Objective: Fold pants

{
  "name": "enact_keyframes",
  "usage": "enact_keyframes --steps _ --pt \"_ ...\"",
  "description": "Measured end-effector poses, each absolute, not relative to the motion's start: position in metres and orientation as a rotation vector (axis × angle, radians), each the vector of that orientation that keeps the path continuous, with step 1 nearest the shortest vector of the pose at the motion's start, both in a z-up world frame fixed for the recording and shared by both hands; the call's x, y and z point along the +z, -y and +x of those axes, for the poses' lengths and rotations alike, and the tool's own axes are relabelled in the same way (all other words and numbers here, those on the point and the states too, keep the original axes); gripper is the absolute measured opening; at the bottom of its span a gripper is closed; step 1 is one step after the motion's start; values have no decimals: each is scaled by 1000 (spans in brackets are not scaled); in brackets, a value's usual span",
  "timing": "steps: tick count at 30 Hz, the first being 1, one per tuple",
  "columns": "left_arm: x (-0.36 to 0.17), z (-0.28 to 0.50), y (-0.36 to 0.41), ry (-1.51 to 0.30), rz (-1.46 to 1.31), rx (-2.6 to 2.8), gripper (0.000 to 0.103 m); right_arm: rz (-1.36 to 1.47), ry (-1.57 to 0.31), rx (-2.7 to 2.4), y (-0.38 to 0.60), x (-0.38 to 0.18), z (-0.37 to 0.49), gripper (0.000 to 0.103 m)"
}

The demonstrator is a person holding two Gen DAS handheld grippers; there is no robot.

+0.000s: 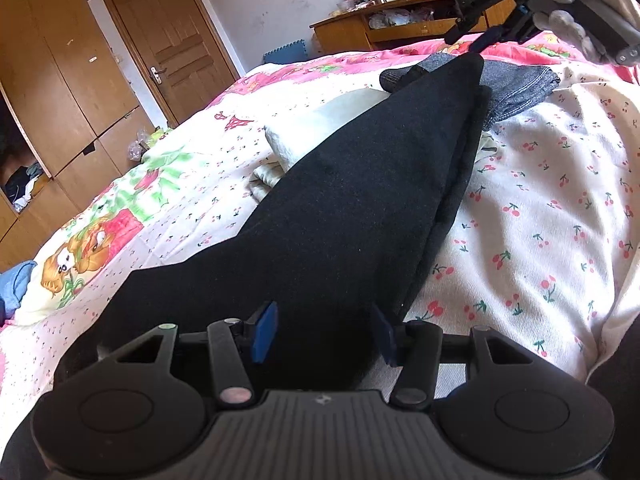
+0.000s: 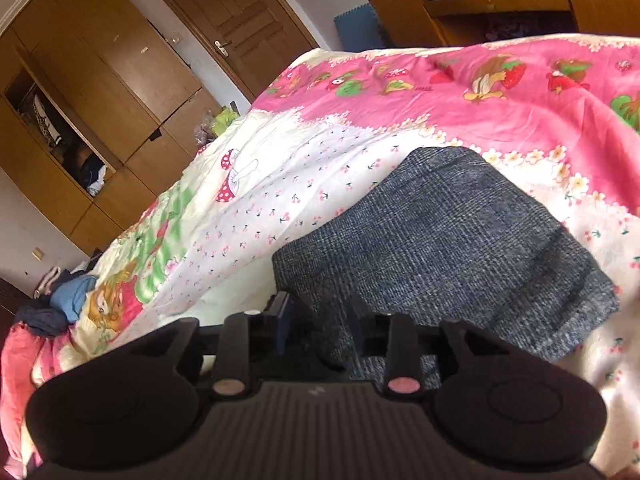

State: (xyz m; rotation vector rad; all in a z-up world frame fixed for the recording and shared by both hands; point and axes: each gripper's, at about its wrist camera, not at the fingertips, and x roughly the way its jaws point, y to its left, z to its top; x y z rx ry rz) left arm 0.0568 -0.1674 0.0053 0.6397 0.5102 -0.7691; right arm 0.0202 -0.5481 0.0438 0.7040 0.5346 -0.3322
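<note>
A: How far is the folding, in your opinion?

B: I judge it is near the end. The black pants [image 1: 360, 200] lie on the bedcover [image 1: 560, 200] as 1 long narrow strip, with 2 layers showing along the right edge, so the legs are already laid one on the other. What I think is left is to fold this strip across its length.

A: Where are the pants relative to the jaws?

B: The near end is just in front of the left gripper [image 1: 324, 332] and between its 2 blue pads [image 1: 264, 332]. The pads stand spread and do not press the cloth. The far tip of the strip is just under the right gripper [image 1: 472, 38], which a gloved hand [image 1: 580, 12] holds above it.

A: And the right jaws?

B: In the right wrist view they are a little apart. Grey cloth is seen between them, but I cannot tell that they pinch it; I think they pinch nothing.

A: What is this grey cloth?

B: It is 1 grey folded garment [image 2: 460, 240], lying ahead of the right jaws, beside the far end of the pants.

A: Please count the rest.

B: 2 grippers, 1 black pants, 1 grey garment, and 1 pale folded cloth [image 1: 320, 128] to the left of the strip, partly under it.
</note>
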Motion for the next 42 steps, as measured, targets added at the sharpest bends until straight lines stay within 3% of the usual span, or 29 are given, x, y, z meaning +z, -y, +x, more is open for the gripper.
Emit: enact_keyframes --steps 5,15,20,25,31,32,35,42 --pt "7 49 148 -501 636 -768 66 578 -599 -141 479 42 -9 36" --pt "-4 43 126 -477 660 -726 66 847 -707 -62 426 -27 22 36" --pt "-4 48 127 -490 622 -752 36 913 -649 -145 443 -32 15 34" --pt "1 46 125 -473 620 -759 34 932 -589 -194 453 -32 13 35" --pt "4 48 125 -505 605 -773 35 987 -561 -191 458 -45 18 46" --pt "3 49 125 -514 599 -772 35 1001 -555 -189 459 -46 19 45" --pt "5 51 124 -518 584 -769 34 1028 -546 -192 463 -42 12 4" --pt "8 57 119 -527 548 -775 33 975 -520 -153 464 -20 -6 4"
